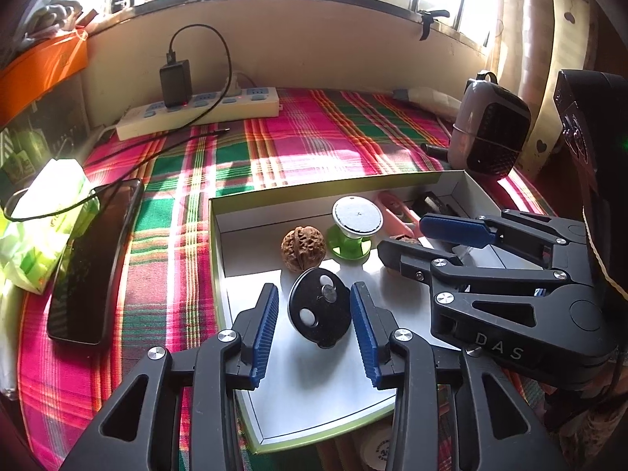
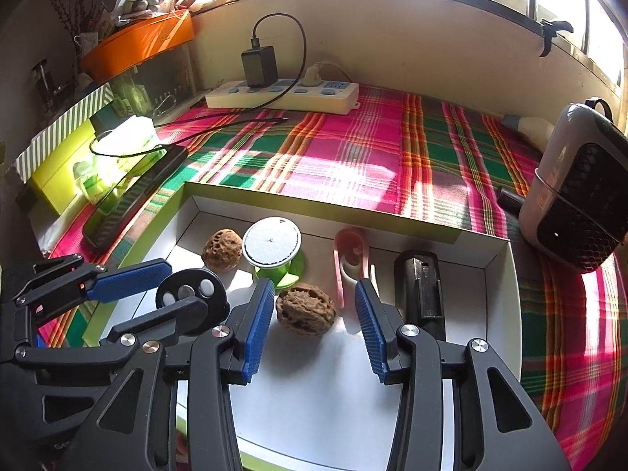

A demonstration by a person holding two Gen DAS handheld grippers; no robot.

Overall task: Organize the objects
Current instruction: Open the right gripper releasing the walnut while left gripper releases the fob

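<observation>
A shallow white box (image 1: 314, 392) (image 2: 314, 392) with a green rim lies on the plaid cloth. In it are a black round remote (image 1: 318, 312) (image 2: 192, 294), two walnuts (image 1: 303, 248) (image 2: 305, 308), the second walnut (image 2: 222, 250), a green spool with a white top (image 1: 356, 221) (image 2: 274, 249), a pink clip (image 2: 349, 259) and a black rectangular block (image 2: 420, 292). My left gripper (image 1: 314, 333) is open with the remote between its fingers. My right gripper (image 2: 310, 327) is open around the near walnut.
A black phone (image 1: 94, 263) and a tissue pack (image 1: 43, 219) lie left of the box. A power strip with a charger (image 1: 196, 110) sits at the back wall. A grey and black device (image 1: 486, 129) stands at the right. An orange box (image 2: 137, 45) is back left.
</observation>
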